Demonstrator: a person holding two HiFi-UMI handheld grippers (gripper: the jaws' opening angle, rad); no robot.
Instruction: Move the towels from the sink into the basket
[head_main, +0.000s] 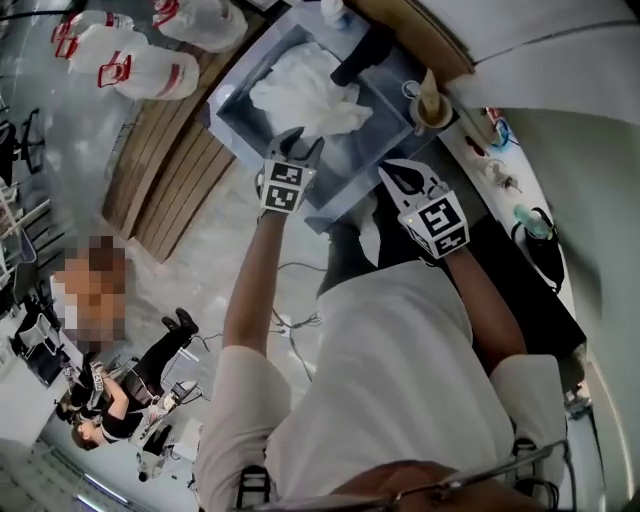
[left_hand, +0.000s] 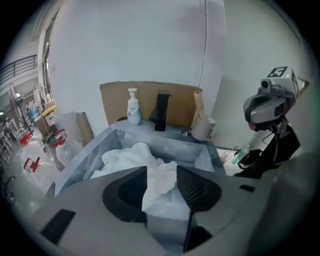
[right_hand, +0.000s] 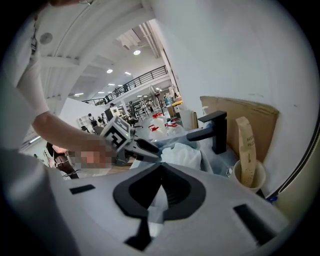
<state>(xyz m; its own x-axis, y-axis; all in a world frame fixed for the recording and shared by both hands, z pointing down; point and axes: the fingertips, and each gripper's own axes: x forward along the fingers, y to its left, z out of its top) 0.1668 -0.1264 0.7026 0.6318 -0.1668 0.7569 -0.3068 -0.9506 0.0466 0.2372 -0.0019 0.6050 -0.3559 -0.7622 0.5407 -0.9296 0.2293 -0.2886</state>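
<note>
Crumpled white towels (head_main: 300, 95) lie heaped in the grey, square-cornered sink (head_main: 228, 112). The left gripper (head_main: 303, 146) hangs over them, its ribbed black fingers parted and pressing on nothing. The right gripper (head_main: 407, 180), by the sink's near rim, has its fingers closed tip to tip.

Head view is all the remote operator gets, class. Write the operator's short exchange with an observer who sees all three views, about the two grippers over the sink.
Operator: Is the left gripper open?
Observer: Yes. Its own view shows the jaws apart, with the white towel in the sink visible between them and neither pad pressing it.
Operator: And the right gripper?
Observer: Its own view shows the jaw tips meeting, with nothing clamped between them.
</note>
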